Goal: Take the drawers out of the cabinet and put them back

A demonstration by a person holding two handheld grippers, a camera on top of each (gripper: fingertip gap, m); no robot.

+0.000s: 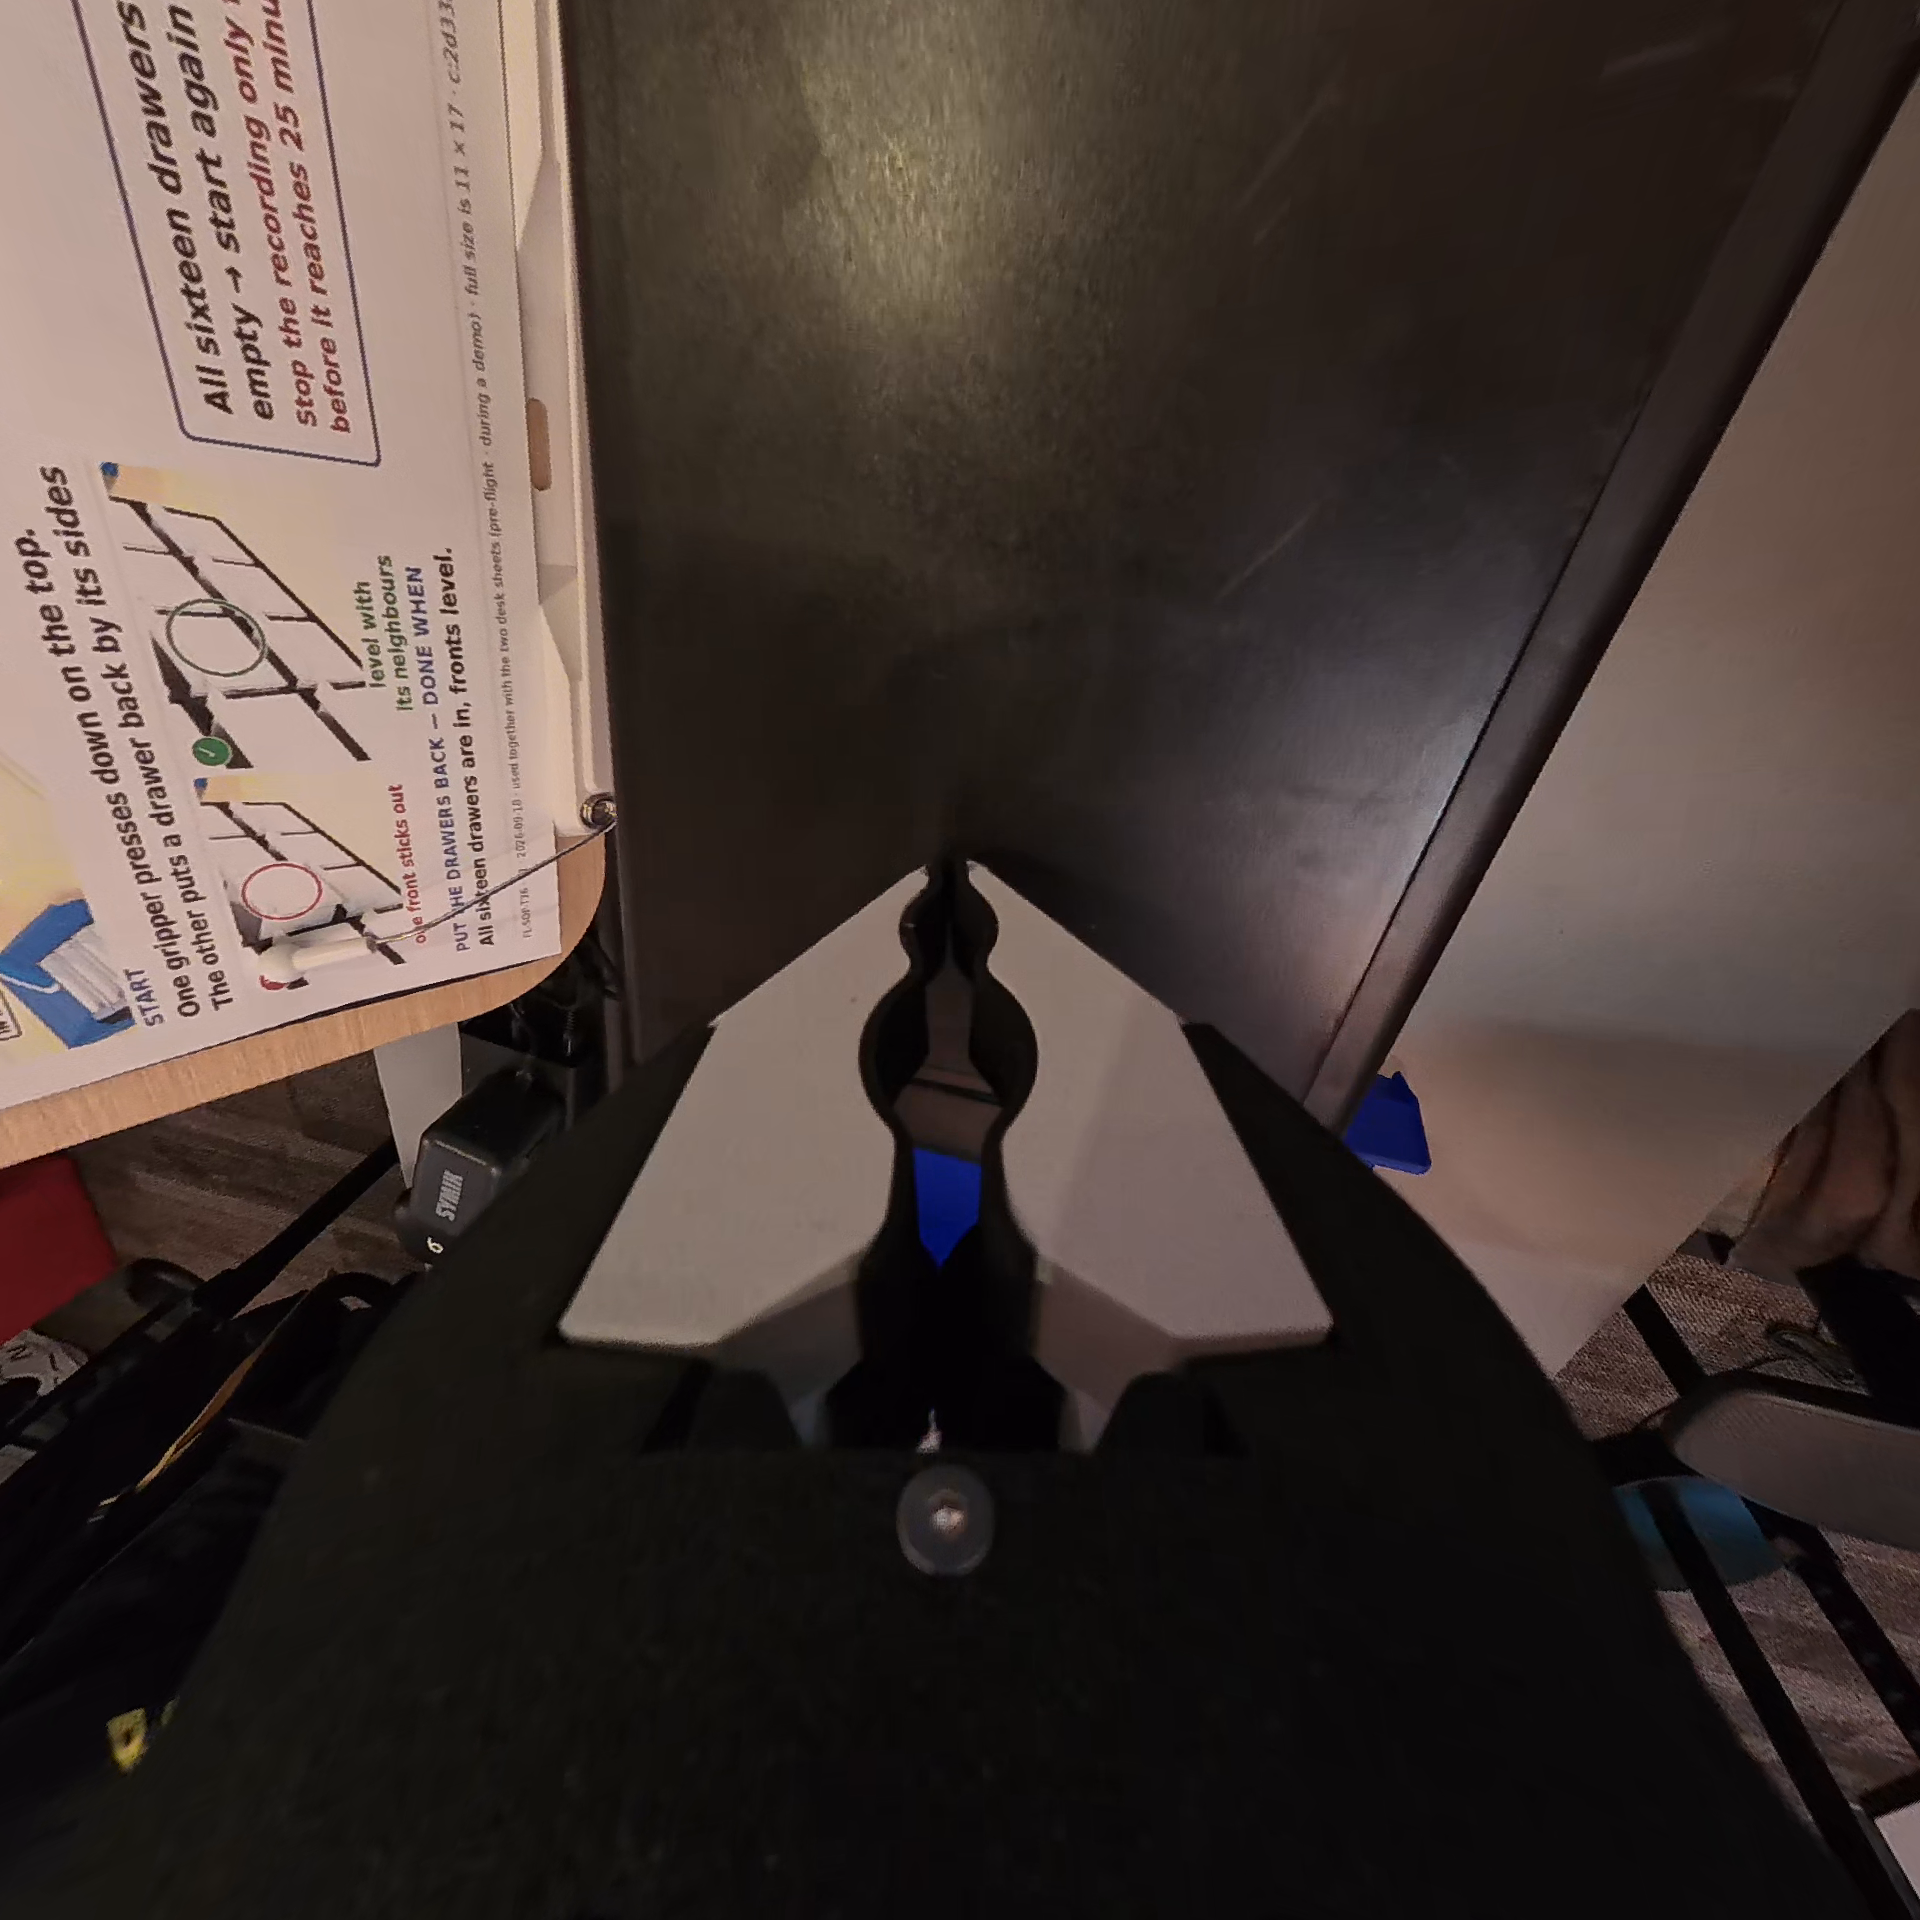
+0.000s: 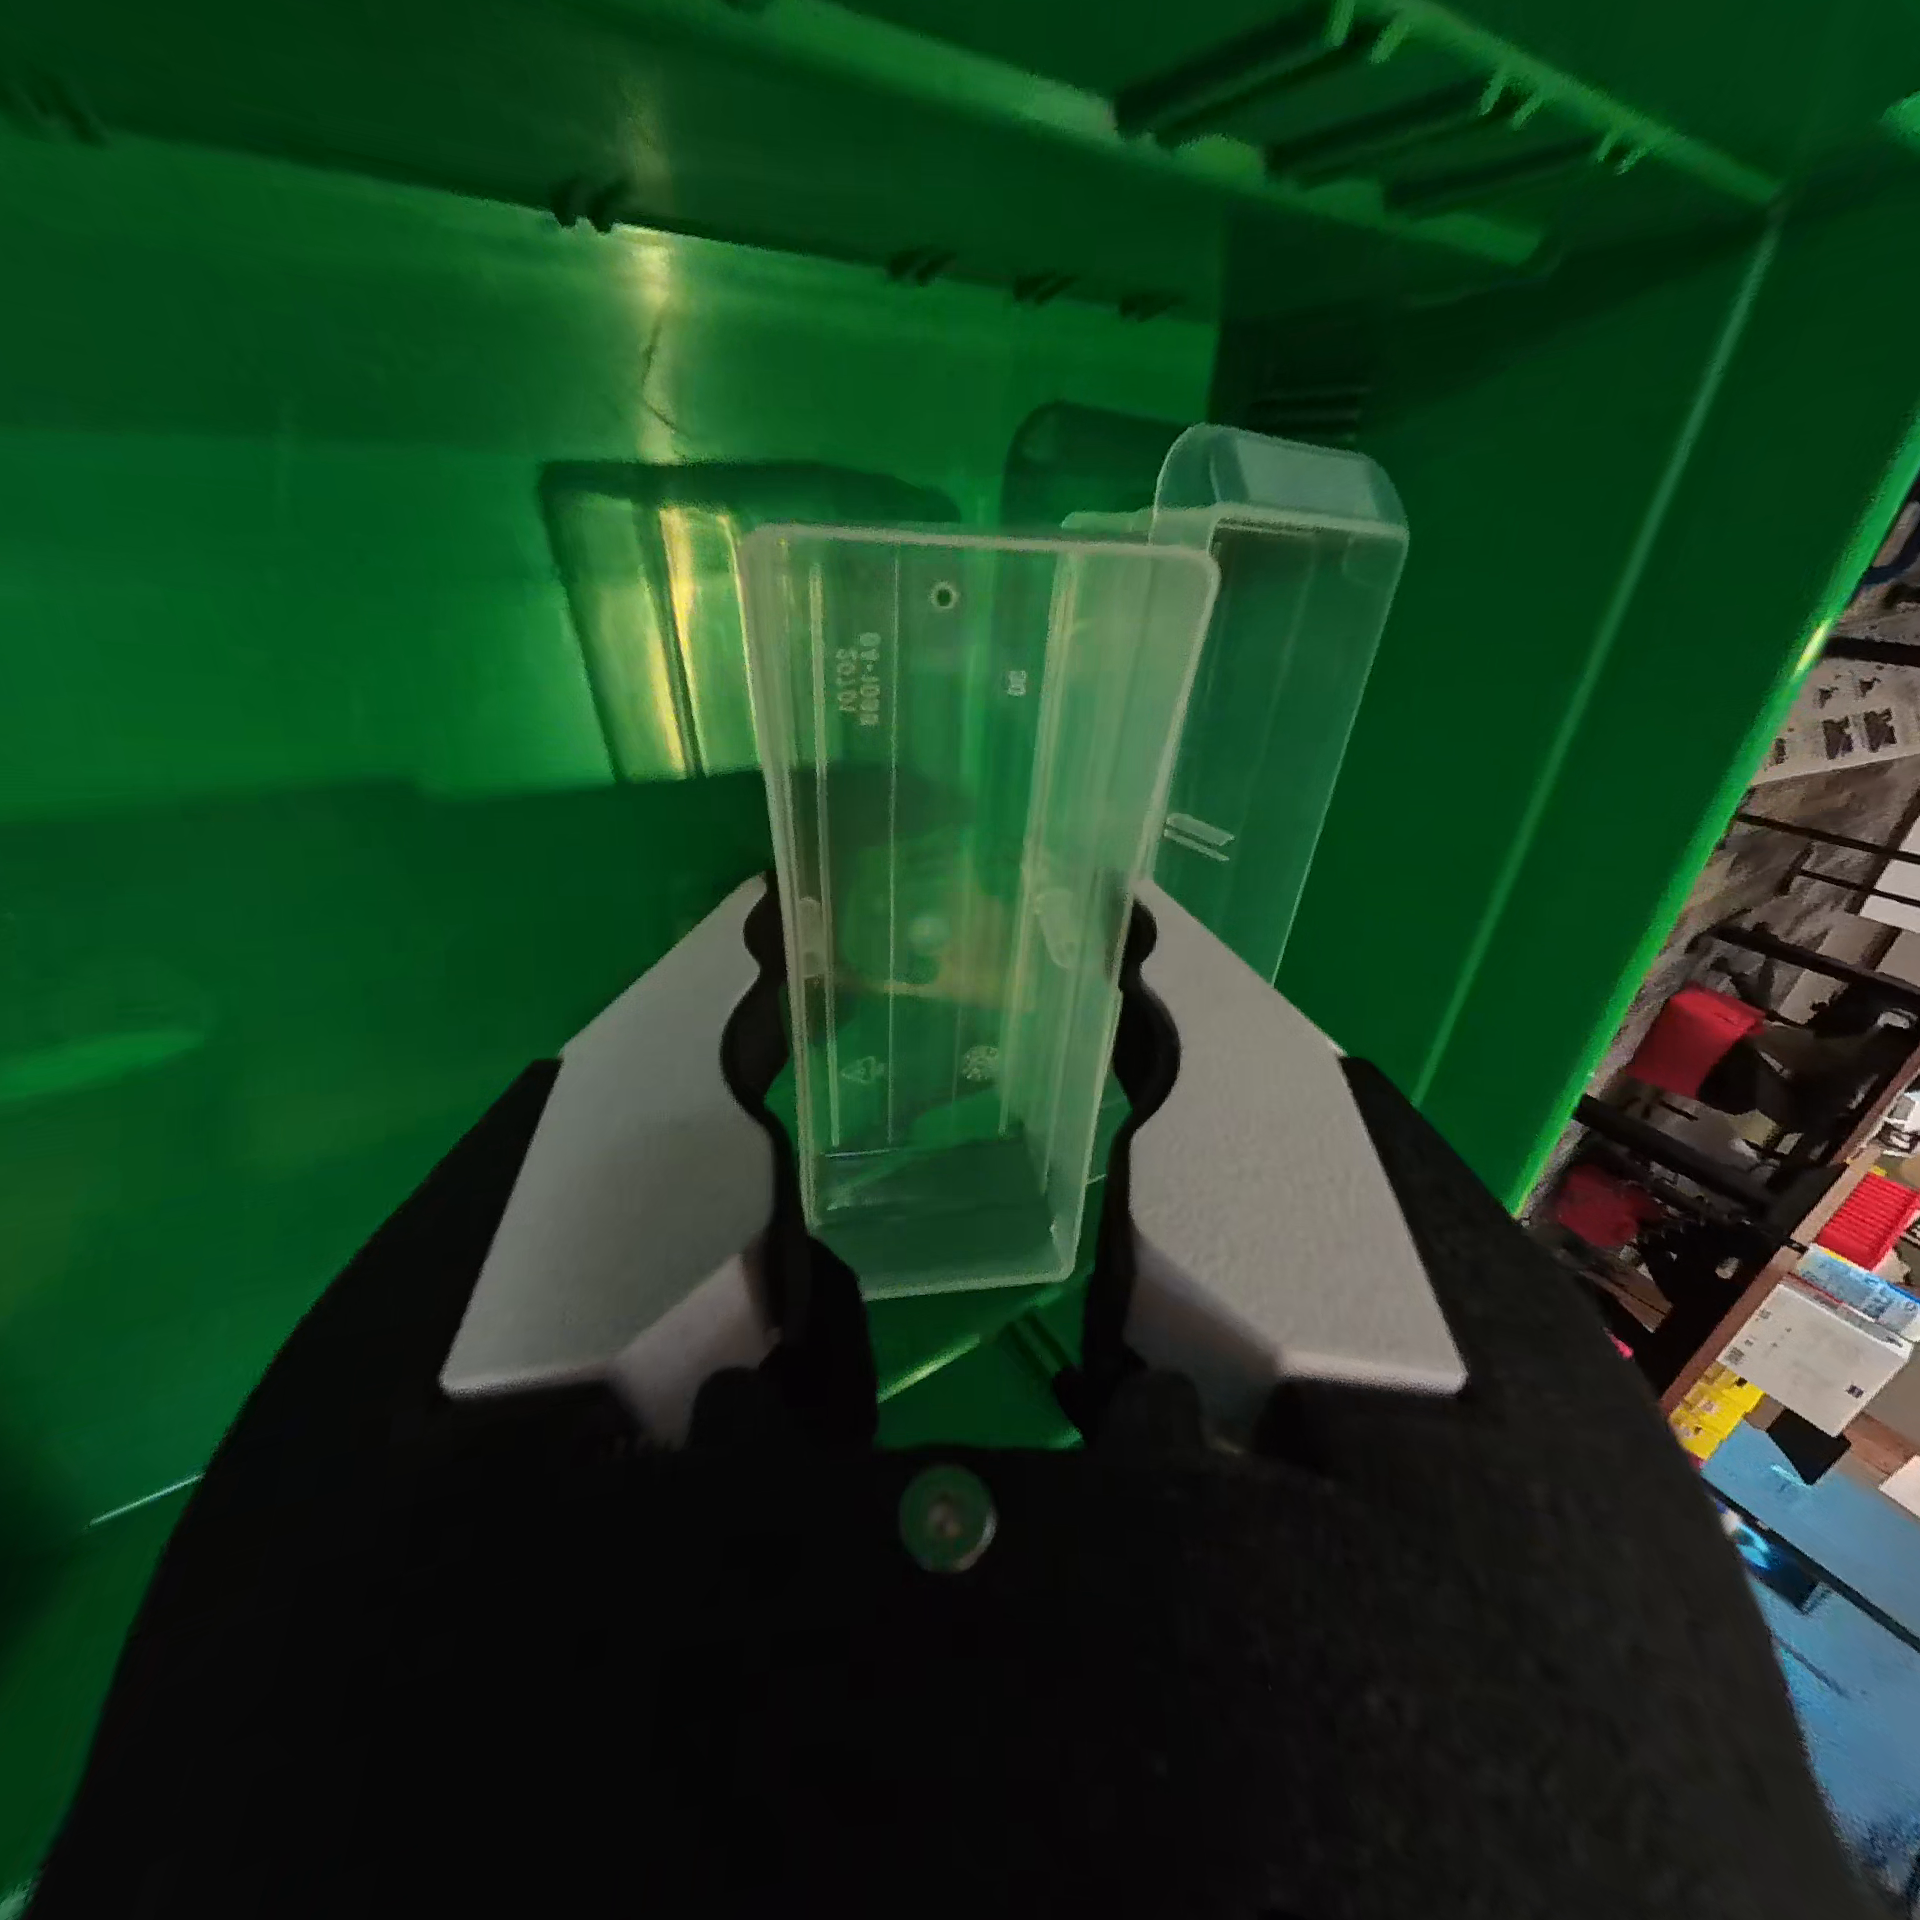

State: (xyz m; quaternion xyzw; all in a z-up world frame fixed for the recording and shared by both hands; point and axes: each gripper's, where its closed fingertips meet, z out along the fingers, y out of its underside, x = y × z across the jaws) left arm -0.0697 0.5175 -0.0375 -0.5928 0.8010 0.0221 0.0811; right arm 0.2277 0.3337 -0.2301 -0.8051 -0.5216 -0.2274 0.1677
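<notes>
The right tool (image 2: 940, 1049) is clamped on a clear drawer (image 2: 966, 894) by its sides, held inside a green bin (image 2: 312, 623). The left tool (image 1: 948, 883), fingers together, presses on the dark cabinet (image 1: 1091, 468). Keep the drawer level and the grip light; thin plastic probably flexes.

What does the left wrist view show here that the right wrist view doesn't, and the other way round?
Only the left wrist view shows the left gripper, jaws closed, tips against a dark cabinet top, with a printed instruction sheet on a wooden desk alongside.

Only the right wrist view shows the right gripper clamped on a clear plastic drawer inside a green bin, where another clear drawer lies.

Shared: nothing recognisable; each view shows only its own gripper.
</notes>
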